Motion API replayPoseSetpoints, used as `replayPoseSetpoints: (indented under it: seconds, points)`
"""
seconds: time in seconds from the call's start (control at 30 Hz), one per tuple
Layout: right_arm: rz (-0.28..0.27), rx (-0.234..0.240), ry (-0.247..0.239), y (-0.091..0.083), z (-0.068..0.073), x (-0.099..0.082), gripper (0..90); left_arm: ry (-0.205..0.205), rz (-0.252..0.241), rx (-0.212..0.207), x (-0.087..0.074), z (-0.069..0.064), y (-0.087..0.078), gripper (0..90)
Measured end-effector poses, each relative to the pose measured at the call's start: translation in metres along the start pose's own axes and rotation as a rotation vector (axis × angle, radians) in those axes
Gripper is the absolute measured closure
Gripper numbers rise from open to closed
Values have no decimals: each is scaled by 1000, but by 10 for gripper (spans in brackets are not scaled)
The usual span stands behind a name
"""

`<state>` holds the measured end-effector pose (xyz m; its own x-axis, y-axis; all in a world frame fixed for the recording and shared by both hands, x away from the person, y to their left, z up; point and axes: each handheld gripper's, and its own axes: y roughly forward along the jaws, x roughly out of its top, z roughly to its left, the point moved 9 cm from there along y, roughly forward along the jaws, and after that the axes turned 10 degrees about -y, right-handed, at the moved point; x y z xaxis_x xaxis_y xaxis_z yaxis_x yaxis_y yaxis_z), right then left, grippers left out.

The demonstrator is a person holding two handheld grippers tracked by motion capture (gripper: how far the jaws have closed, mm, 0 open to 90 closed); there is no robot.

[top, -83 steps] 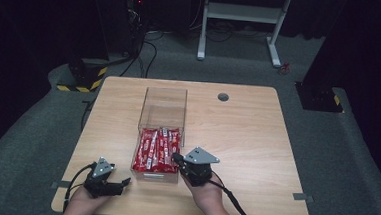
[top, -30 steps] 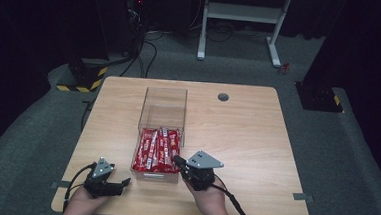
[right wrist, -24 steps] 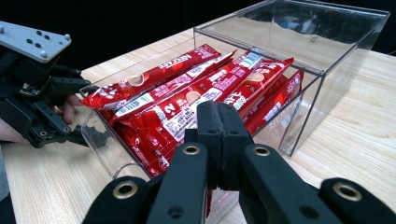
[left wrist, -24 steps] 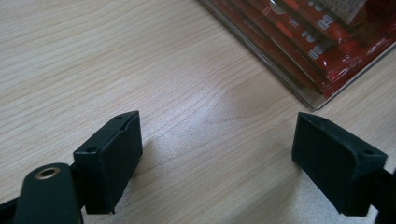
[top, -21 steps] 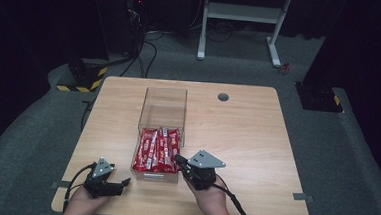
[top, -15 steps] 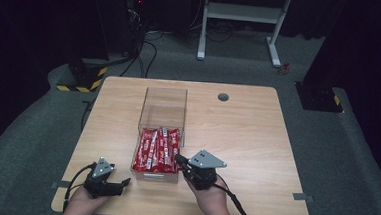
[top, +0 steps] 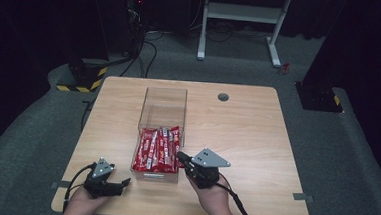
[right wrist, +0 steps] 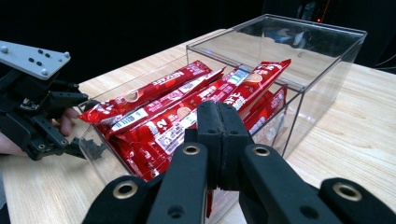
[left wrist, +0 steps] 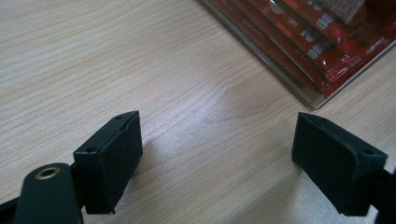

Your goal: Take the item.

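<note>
A clear plastic box (top: 162, 111) stands lengthwise on the wooden table (top: 247, 136). Its near half holds several red snack packets (top: 158, 148). My right gripper (top: 179, 158) sits just right of the box's near end, jaws shut and nothing between them. In the right gripper view its pads (right wrist: 219, 126) meet in front of the box wall (right wrist: 299, 93), with the red packets (right wrist: 187, 107) behind it. My left gripper (top: 125, 182) rests near the front edge, left of the box. Its jaws are open (left wrist: 229, 158) over bare wood, and the box corner (left wrist: 317, 93) lies beyond them.
A round cable hole (top: 223, 97) sits in the table's far middle. The far half of the box holds nothing. Beyond the table stand a white desk frame (top: 244, 20) and floor cables (top: 146, 54). My left gripper (right wrist: 37, 116) appears at the left of the right gripper view.
My right gripper has drifted slightly to the right and toward the near edge, still shut. The left gripper and the box have kept still.
</note>
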<state>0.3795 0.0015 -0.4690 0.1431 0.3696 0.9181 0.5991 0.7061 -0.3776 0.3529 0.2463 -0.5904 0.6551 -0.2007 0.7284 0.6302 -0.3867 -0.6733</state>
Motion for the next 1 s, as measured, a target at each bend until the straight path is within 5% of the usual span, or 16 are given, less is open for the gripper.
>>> replayPoseSetpoints:
  seconds: [1.0]
  points:
    - [-6,-108,51,-11,-44,-6,900,0,0,0,0,0,0,165]
